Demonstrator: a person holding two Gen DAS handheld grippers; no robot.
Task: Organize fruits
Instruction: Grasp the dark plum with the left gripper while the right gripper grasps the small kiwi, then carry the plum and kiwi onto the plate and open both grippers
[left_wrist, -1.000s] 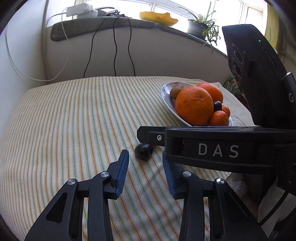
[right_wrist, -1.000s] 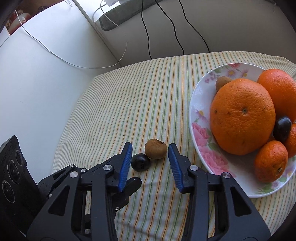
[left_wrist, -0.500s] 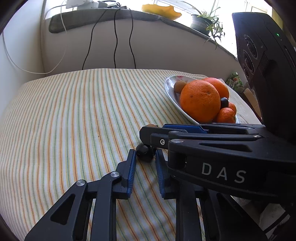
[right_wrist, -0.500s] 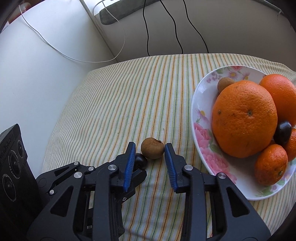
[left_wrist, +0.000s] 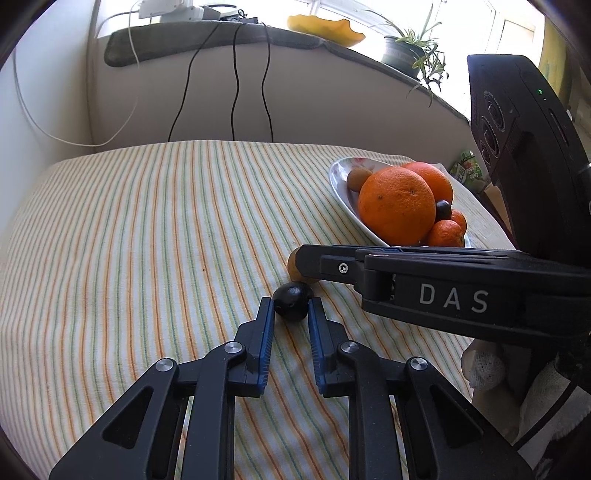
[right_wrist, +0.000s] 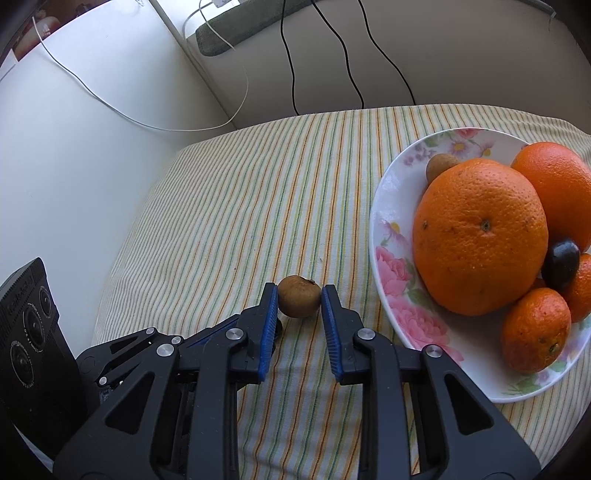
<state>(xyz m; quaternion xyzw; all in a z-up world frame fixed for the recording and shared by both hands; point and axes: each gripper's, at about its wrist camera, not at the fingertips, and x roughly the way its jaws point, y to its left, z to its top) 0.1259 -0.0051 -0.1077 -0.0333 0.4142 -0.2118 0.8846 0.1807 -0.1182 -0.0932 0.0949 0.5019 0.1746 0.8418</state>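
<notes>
Striped tablecloth (left_wrist: 147, 229) under a bright windowsill, left wrist view first: the left gripper (left_wrist: 291, 306), wide open a second ago, is now clamped on the dark little fruit (left_wrist: 291, 301), which sits right at the fingertips at 12 o'clock, so it looks ready to lift. Plate of oranges (left_wrist: 343, 192) waits at 2 o'clock.

Right wrist view: the right gripper (right_wrist: 299, 301) has squeezed in too and now pinches the brown fruit (right_wrist: 299, 301) dead ahead. Plate (right_wrist: 395, 266) is at 3 o'clock, close by.
</notes>
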